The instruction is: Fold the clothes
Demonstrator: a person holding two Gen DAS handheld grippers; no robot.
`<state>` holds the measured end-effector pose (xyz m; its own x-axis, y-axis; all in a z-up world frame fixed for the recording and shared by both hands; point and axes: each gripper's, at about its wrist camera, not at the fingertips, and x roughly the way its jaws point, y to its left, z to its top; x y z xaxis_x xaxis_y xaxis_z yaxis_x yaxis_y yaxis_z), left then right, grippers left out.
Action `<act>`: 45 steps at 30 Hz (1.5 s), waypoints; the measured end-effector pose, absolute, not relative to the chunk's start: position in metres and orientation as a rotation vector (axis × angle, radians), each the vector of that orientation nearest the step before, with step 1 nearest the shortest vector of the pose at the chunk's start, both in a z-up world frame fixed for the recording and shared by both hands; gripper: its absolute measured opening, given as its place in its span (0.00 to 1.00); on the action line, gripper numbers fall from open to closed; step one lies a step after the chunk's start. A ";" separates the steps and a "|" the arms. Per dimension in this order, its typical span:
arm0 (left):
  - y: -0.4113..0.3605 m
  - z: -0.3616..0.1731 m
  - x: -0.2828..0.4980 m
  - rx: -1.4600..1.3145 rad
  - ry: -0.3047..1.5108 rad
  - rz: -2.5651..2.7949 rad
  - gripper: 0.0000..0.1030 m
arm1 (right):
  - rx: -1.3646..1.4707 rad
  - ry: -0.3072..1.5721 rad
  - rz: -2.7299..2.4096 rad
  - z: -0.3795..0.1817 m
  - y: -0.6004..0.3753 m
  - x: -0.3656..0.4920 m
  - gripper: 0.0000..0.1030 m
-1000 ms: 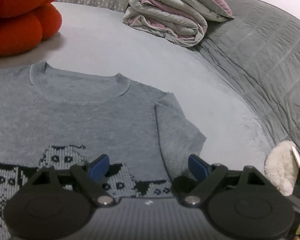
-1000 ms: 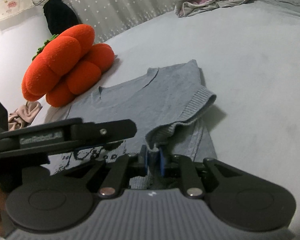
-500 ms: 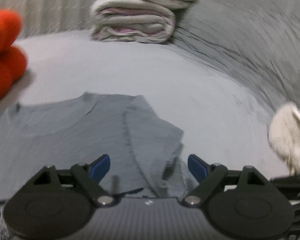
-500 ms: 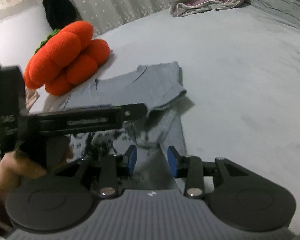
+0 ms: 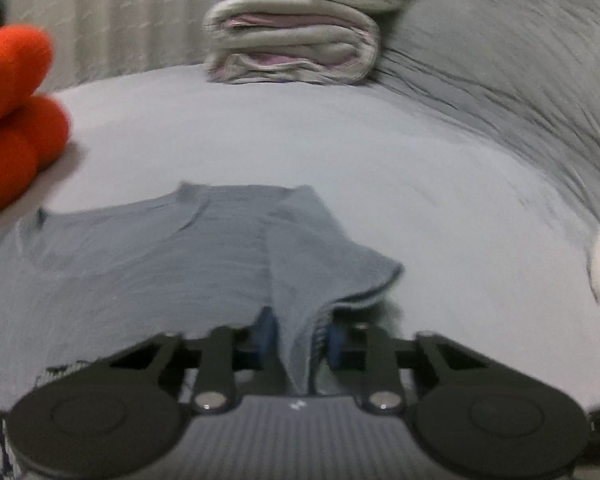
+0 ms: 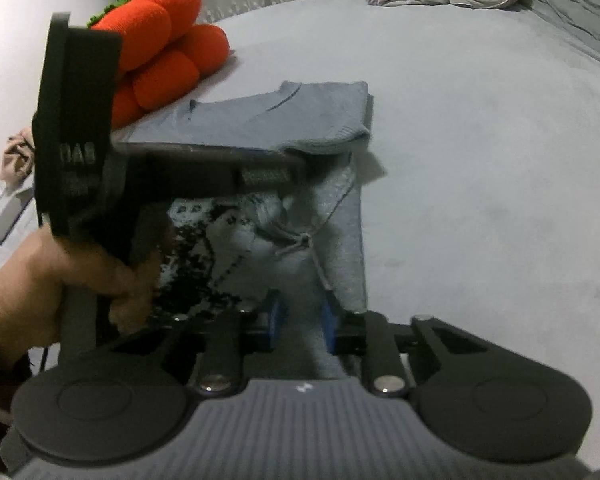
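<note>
Grey sweater point(image 6: 284, 120) lies on the bed point(image 6: 480, 160), collar toward 12 o'clock. Its right side is already turned inward; the rest, I judge, is unfolded. My left gripper point(image 5: 298, 338) is closing on the sleeve edge point(image 5: 300, 344); my right gripper point(image 6: 300, 320) is closing on the side edge at 6 o'clock.
</note>
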<state>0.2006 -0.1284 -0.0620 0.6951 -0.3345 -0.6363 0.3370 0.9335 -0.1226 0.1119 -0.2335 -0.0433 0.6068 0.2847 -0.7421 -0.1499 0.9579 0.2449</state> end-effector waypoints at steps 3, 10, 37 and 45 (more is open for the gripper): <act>-0.112 -0.061 0.208 -0.113 0.708 -0.350 0.05 | 0.163 0.875 0.240 -0.040 -0.237 0.110 0.11; -0.081 -0.044 0.218 -0.307 0.632 -0.355 0.05 | 0.330 0.808 0.280 -0.025 -0.253 0.112 0.04; -0.042 -0.070 0.237 -0.275 0.617 -0.426 0.70 | 0.448 0.870 0.337 -0.046 -0.231 0.144 0.13; -0.059 -0.073 0.237 -0.130 0.600 -0.378 0.05 | 0.426 0.864 0.331 -0.046 -0.226 0.145 0.15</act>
